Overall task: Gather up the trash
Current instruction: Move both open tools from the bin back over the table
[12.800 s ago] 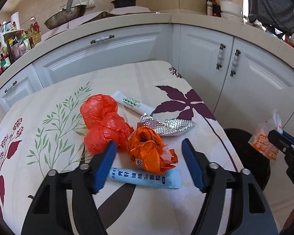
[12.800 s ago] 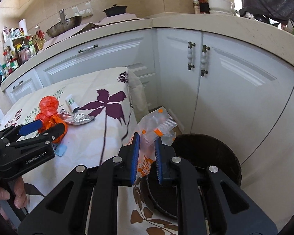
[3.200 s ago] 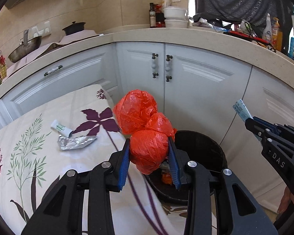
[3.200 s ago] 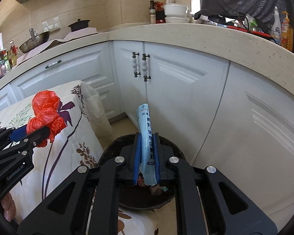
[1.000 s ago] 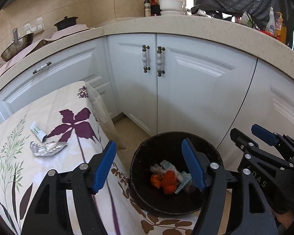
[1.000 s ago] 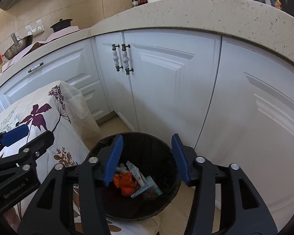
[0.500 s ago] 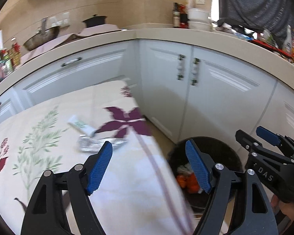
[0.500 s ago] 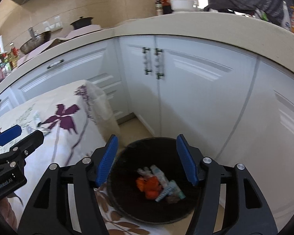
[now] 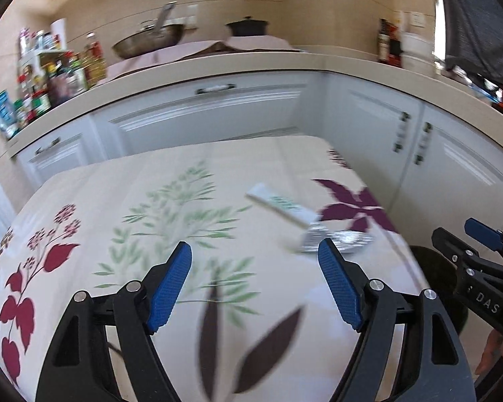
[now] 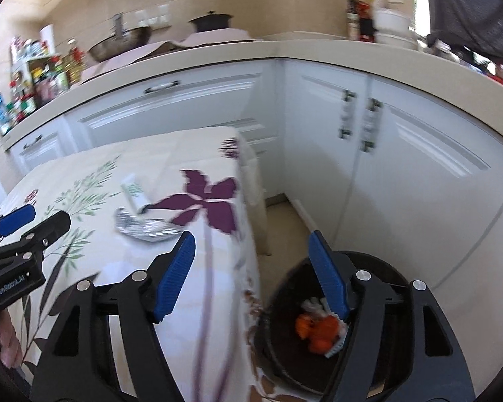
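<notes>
Status of both sets of fingers: my left gripper (image 9: 254, 281) stands wide open and holds nothing; my right gripper (image 10: 252, 273) is likewise spread wide and empty.

Remaining trash lies on the worktop (image 9: 124, 201), on its floral cloth: a white tube (image 9: 278, 206) and a crumpled foil wrapper (image 9: 338, 239), touching at the tube's near end. The bin (image 10: 379, 268) sits on the floor off the worktop's right edge, with orange and white scraps already inside.

Key relation: in the left wrist view both pieces lie ahead and to the right of my left fingers, the foil just past the right fingertip. The tube's long axis runs diagonally, far-left to near-right; the foil stretches roughly crosswise. In the right wrist view the same pieces lie ahead and left of my right fingers, which hang above the worktop's edge and the bin.

Judgement: the left gripper looks nearer the foil, and it should straddle the foil's short width. Motion blur limits finer detail.
</notes>
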`<action>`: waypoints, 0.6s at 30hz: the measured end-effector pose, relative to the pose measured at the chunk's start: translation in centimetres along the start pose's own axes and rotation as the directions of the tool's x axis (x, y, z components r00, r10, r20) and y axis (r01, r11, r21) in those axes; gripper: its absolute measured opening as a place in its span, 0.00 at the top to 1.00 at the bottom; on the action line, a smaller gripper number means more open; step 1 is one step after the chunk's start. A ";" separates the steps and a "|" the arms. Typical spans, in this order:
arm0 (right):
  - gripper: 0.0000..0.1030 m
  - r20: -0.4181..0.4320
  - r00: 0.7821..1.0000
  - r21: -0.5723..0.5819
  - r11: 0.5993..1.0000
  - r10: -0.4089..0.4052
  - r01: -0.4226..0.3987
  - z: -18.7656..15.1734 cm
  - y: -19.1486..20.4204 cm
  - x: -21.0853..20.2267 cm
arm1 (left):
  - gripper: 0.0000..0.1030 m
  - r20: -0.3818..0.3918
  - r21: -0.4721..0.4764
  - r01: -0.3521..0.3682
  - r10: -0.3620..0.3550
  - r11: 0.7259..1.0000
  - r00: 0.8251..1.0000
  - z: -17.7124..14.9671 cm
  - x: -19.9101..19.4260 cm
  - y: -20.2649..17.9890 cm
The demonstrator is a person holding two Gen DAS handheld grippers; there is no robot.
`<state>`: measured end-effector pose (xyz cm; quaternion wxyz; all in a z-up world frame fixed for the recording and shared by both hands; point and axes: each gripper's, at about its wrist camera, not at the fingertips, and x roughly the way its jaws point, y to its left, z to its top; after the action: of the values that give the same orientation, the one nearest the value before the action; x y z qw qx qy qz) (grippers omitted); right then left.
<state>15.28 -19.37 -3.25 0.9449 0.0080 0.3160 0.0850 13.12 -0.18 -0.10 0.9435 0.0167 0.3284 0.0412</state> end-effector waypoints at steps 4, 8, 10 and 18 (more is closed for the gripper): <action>0.34 -0.019 0.999 -0.037 0.999 0.028 -0.029 0.4 2.1 1.0 | 0.27 -0.004 -0.035 -0.035 0.035 0.999 0.999 -0.1 0.1 2.5; 0.34 -0.049 0.998 -0.071 0.996 0.048 -0.051 0.7 4.0 2.1 | 0.27 -0.011 -0.065 -0.062 0.062 0.996 0.998 -0.1 0.4 4.7; 0.34 -0.062 0.997 -0.084 0.995 0.054 -0.059 0.8 4.7 2.5 | 0.27 -0.017 -0.078 -0.072 0.071 0.994 0.997 -0.2 0.7 5.6; 0.33 -0.100 0.993 -0.122 0.989 0.066 -0.078 1.2 7.0 4.3 | 0.26 -0.043 -0.117 -0.112 0.108 0.987 0.993 -0.5 1.6 8.8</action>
<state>18.30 -11.75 -4.35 0.9236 -0.0443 0.3544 0.1391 13.44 8.73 -1.00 0.9330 -0.0221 0.3411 0.1128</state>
